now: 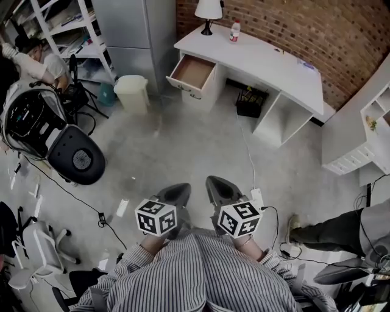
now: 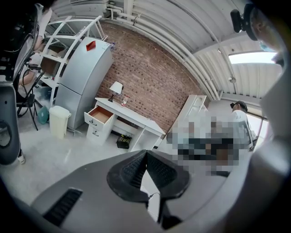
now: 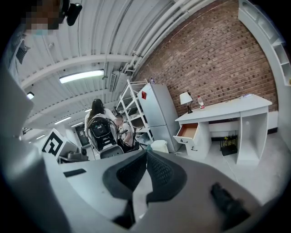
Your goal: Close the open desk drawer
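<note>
The white desk [image 1: 262,61] stands against the brick wall at the far side of the room. Its top left drawer [image 1: 192,72] is pulled out, with a bare brown inside. The same open drawer [image 2: 101,115] shows in the left gripper view, and the drawer [image 3: 188,131] also in the right gripper view. My left gripper [image 1: 178,190] and right gripper [image 1: 214,184] are held side by side close to my body, well short of the desk. In the left gripper view my left gripper [image 2: 146,154] has its tips together, holding nothing. My right gripper [image 3: 146,152] is likewise shut and empty.
A white bin [image 1: 132,91] stands left of the drawer beside a grey fridge [image 1: 131,30]. A black crate [image 1: 251,102] sits under the desk; a lamp [image 1: 209,9] and bottle [image 1: 234,30] stand on it. A black chair [image 1: 73,155] is at left, with cables on the floor and a person's leg [image 1: 323,231] at right.
</note>
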`<act>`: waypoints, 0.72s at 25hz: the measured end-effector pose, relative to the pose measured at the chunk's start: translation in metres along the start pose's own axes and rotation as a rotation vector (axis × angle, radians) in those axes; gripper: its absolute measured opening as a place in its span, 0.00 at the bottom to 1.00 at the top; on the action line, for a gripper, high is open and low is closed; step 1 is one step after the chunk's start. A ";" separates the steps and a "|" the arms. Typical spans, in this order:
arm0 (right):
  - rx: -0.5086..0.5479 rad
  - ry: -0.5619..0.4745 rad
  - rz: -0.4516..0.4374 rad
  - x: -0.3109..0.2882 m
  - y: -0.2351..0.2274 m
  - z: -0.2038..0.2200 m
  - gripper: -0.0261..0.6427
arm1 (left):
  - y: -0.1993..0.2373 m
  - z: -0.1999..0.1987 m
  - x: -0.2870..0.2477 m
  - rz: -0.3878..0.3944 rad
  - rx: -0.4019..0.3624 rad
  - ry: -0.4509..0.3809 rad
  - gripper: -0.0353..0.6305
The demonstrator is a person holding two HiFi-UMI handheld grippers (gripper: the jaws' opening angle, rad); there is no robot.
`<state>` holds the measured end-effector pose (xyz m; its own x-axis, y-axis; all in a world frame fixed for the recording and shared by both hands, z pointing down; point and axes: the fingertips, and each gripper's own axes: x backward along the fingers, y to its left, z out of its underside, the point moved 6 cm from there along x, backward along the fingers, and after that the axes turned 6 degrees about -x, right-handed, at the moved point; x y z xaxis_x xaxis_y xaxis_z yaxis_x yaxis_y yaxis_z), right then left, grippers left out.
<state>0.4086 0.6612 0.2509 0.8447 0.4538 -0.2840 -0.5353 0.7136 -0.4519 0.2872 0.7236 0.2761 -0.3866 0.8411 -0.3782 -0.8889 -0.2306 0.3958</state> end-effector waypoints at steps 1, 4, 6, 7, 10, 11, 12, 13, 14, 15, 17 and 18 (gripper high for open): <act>0.004 -0.003 0.001 -0.014 -0.002 -0.006 0.06 | 0.012 -0.009 -0.005 0.001 -0.003 -0.002 0.07; 0.016 -0.002 0.005 -0.055 -0.004 -0.026 0.06 | 0.047 -0.042 -0.020 0.015 -0.006 -0.004 0.07; 0.016 -0.010 0.013 -0.082 -0.004 -0.040 0.06 | 0.070 -0.065 -0.030 0.034 -0.017 0.000 0.07; 0.012 -0.017 0.020 -0.095 -0.005 -0.047 0.06 | 0.080 -0.076 -0.035 0.044 -0.028 0.006 0.07; 0.003 -0.039 0.046 -0.132 -0.011 -0.071 0.06 | 0.108 -0.104 -0.048 0.063 -0.064 0.018 0.07; 0.001 -0.046 0.053 -0.144 -0.013 -0.079 0.06 | 0.118 -0.113 -0.052 0.068 -0.072 0.020 0.07; -0.002 -0.053 0.061 -0.155 -0.014 -0.086 0.06 | 0.129 -0.122 -0.057 0.072 -0.075 0.020 0.07; -0.005 -0.058 0.070 -0.166 -0.016 -0.093 0.06 | 0.139 -0.131 -0.060 0.078 -0.076 0.020 0.07; -0.007 -0.061 0.079 -0.177 -0.017 -0.099 0.06 | 0.150 -0.139 -0.064 0.085 -0.075 0.020 0.07; -0.007 -0.063 0.087 -0.187 -0.017 -0.104 0.06 | 0.160 -0.147 -0.067 0.091 -0.074 0.022 0.07; -0.008 -0.059 0.099 -0.204 -0.018 -0.110 0.06 | 0.177 -0.157 -0.073 0.097 -0.073 0.026 0.07; -0.009 -0.054 0.104 -0.210 -0.019 -0.112 0.06 | 0.183 -0.159 -0.075 0.100 -0.070 0.029 0.07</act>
<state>0.2417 0.4927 0.2248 0.7831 0.5532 -0.2843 -0.6198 0.6562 -0.4304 0.1147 0.5404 0.2444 -0.4797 0.7983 -0.3641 -0.8604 -0.3468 0.3733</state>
